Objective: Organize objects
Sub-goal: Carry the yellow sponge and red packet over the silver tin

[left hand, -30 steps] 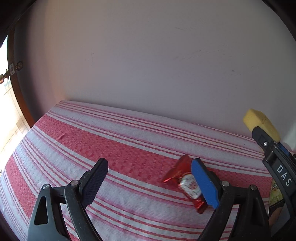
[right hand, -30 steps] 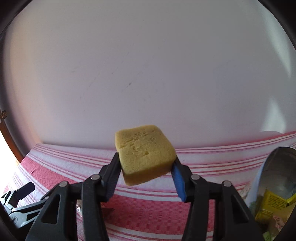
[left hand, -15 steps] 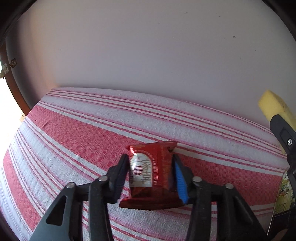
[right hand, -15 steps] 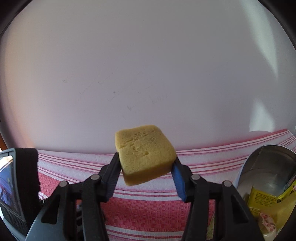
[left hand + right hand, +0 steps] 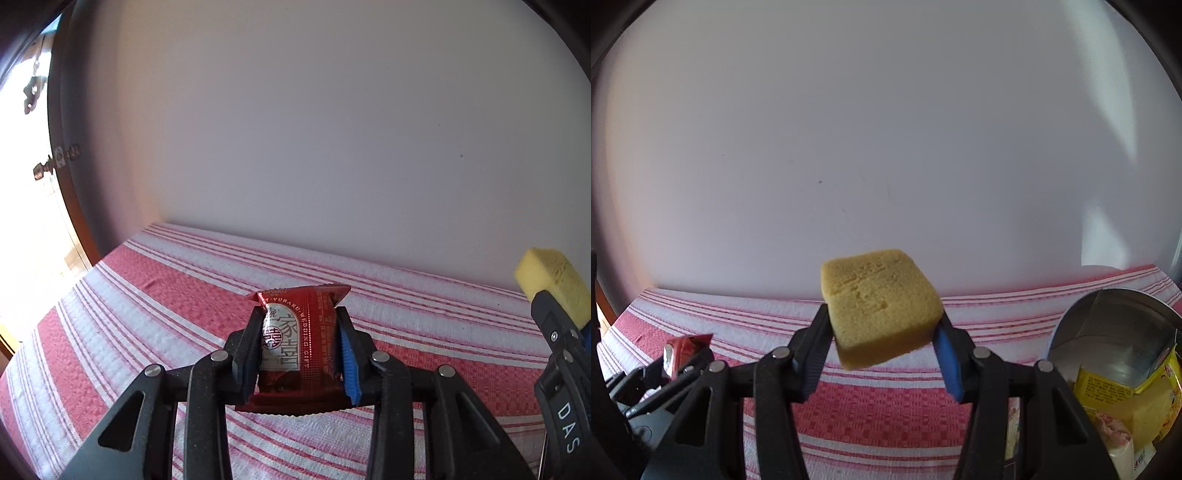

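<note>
1. Between the fingers of the left gripper (image 5: 297, 354), a glossy red foil snack packet (image 5: 300, 347) with a white label now sits clamped, lifted clear of the red-and-white striped cloth (image 5: 147, 295) that covers the tabletop. A second ago those fingers were spread wide with the packet lying flat on the cloth by the right one; half a second ago they had closed on it low down.
2. That change suggests the pick-up of the packet is done, and carrying it to its place is what remains for this item.
3. The packet stands upright in the grip: its long axis runs from near to far in the left wrist view, crimped end pointing away toward the plain white wall (image 5: 332, 129), printed face turned up to the camera. The fingers press its two long sides, denting the foil slightly.
4. Over on the right, the right gripper (image 5: 882, 343) is closed on a yellow square sponge block (image 5: 881, 310), held in the air and tilted, its embossed top face toward the camera. This grip looks the same as a second ago.
5. At the right edge of the right wrist view, a round silver metal tin (image 5: 1115, 325) lies open with yellow packets (image 5: 1108, 384) inside; it is probably where both items go.
</note>
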`<state>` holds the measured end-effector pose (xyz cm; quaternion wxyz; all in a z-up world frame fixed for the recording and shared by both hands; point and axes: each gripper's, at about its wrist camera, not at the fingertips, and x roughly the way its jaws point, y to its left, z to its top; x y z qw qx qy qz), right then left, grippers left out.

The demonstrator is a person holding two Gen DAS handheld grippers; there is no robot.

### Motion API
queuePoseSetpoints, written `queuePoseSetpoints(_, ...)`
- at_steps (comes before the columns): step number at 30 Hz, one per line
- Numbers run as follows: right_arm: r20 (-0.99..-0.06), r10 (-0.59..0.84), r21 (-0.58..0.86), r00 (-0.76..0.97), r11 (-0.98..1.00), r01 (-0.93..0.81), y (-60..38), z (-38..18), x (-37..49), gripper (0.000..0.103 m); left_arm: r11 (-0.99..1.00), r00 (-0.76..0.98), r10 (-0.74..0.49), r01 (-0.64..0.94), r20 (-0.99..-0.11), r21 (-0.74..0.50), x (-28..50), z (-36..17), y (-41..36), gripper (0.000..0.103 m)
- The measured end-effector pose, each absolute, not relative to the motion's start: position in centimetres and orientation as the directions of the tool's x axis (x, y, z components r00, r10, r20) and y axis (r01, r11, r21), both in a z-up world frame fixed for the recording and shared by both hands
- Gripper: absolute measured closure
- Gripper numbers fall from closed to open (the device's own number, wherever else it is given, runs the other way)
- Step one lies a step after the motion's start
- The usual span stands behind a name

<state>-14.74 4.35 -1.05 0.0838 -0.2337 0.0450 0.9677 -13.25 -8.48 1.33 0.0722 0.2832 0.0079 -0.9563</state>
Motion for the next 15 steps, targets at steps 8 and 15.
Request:
queuePoseSetpoints(8,-0.432,0.157,0.032,-0.888,-0.981,-0.189,3.8,-0.7,-10.6,0.050,-0.985,-0.856,-0.150,0.172,-0.494,0.001,-7.6,2.9,-9.5,0.064)
queuePoseSetpoints(15,-0.414,0.156,0.022,-0.897,-0.983,-0.181,3.1,-0.4,-7.3,0.050,-0.985,-0.866,-0.140,0.169,-0.480,-0.017,-5.8,2.6,-10.2,0.064)
